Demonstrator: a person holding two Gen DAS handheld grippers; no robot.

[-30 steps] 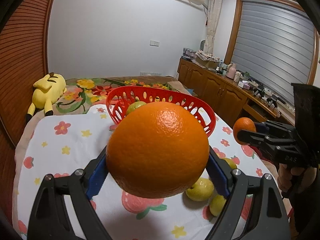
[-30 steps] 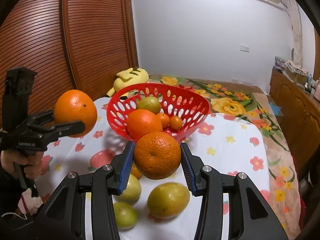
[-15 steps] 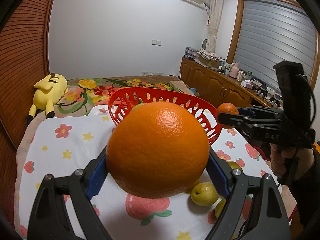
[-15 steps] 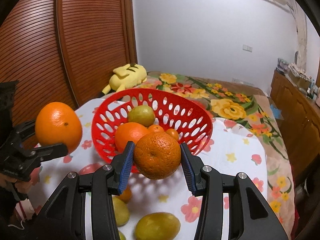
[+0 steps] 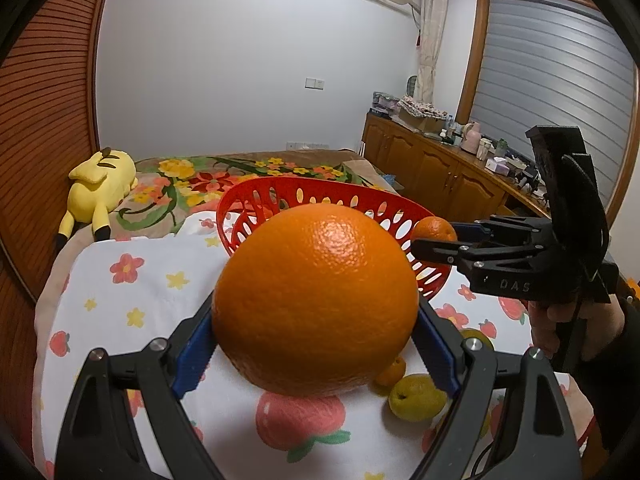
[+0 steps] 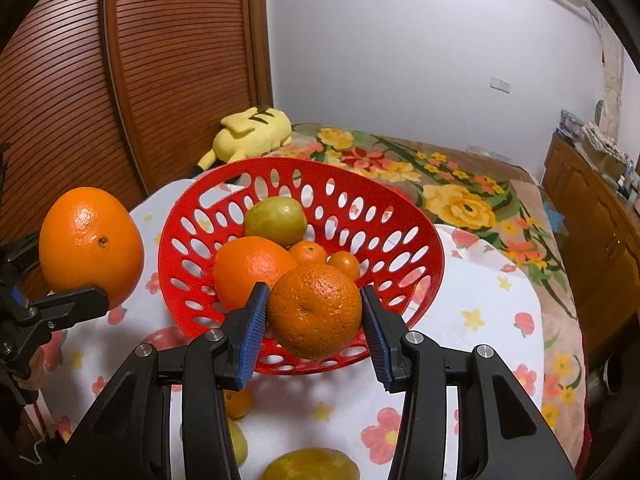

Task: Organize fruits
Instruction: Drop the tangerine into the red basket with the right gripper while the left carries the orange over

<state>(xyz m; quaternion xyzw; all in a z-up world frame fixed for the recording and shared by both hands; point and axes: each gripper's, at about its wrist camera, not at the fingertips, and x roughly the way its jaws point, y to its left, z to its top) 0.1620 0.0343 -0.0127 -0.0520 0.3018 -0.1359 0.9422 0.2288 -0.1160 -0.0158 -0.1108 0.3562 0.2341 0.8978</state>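
A floral tablecloth (image 6: pixel 472 344) covers the table, bearing a red perforated basket (image 6: pixel 416 236) that holds a pear, a big orange and two small tangerines. The left gripper (image 5: pixel 316 332) clamps a large orange (image 5: pixel 316 300) between wide-set blue pads, above the cloth beside the basket. The right gripper (image 6: pixel 314 316) pinches a smaller orange (image 6: pixel 314 312), narrower-set, over the basket's near rim
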